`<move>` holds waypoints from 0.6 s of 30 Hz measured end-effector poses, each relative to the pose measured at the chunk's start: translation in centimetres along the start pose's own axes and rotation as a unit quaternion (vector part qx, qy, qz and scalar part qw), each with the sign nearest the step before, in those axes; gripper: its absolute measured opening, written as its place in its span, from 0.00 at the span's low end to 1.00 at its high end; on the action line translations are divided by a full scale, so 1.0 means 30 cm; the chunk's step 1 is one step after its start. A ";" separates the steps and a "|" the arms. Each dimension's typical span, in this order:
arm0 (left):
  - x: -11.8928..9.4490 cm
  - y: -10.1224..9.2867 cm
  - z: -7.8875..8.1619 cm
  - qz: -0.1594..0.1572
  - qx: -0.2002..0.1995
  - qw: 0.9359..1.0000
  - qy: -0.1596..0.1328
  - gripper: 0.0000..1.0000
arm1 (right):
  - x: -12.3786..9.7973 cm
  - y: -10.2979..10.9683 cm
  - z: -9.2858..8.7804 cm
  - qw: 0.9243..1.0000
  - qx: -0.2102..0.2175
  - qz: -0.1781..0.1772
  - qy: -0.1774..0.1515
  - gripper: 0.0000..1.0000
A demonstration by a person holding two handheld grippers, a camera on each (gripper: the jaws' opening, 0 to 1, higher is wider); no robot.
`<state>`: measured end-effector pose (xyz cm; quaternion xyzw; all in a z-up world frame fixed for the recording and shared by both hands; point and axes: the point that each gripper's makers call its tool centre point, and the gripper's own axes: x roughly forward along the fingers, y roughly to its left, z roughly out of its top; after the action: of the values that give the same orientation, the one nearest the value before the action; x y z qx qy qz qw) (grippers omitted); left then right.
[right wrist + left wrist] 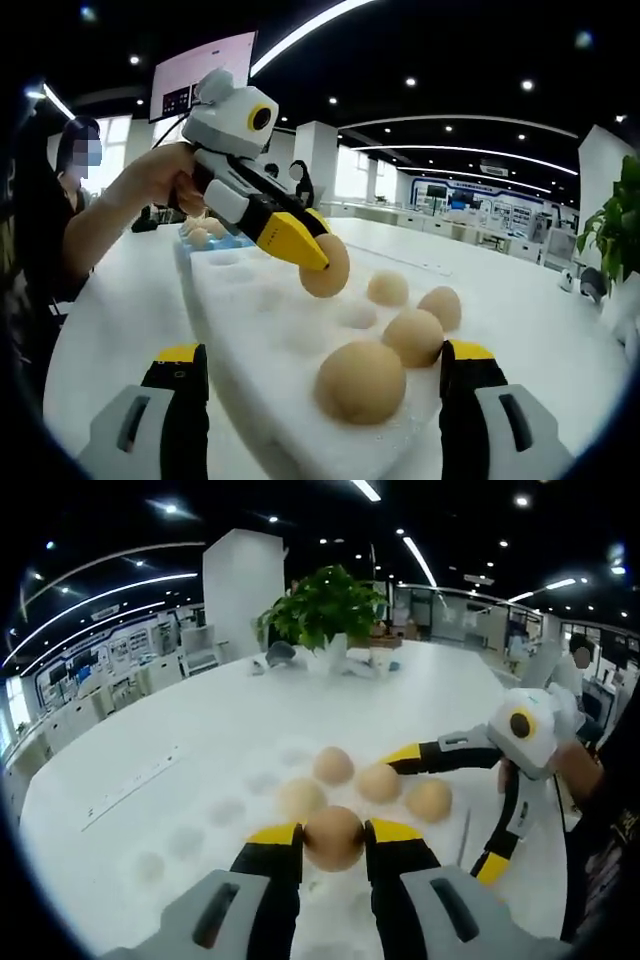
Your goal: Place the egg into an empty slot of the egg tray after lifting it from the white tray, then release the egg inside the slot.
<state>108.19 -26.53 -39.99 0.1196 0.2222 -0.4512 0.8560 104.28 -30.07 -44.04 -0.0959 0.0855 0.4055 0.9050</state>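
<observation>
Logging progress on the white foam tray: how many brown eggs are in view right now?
5. One brown egg is clamped in the left gripper above the white foam egg tray; four sit in slots. More may lie in the blurred background.

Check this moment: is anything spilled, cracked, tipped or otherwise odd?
Nothing stands out. The left tool holds an egg whole above the egg tray; four more eggs sit upright in slots, unbroken. The right tool is open around the tray's end.
</observation>
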 end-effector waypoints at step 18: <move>-0.105 0.078 -0.025 0.032 -0.014 0.999 -0.014 0.24 | 0.001 -0.001 0.000 1.000 -0.002 -0.002 0.000 1.00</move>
<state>108.36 -22.64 -39.11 0.1085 0.2122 -0.4219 0.8747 104.33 -30.07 -44.05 -0.0976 0.0851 0.4042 0.9055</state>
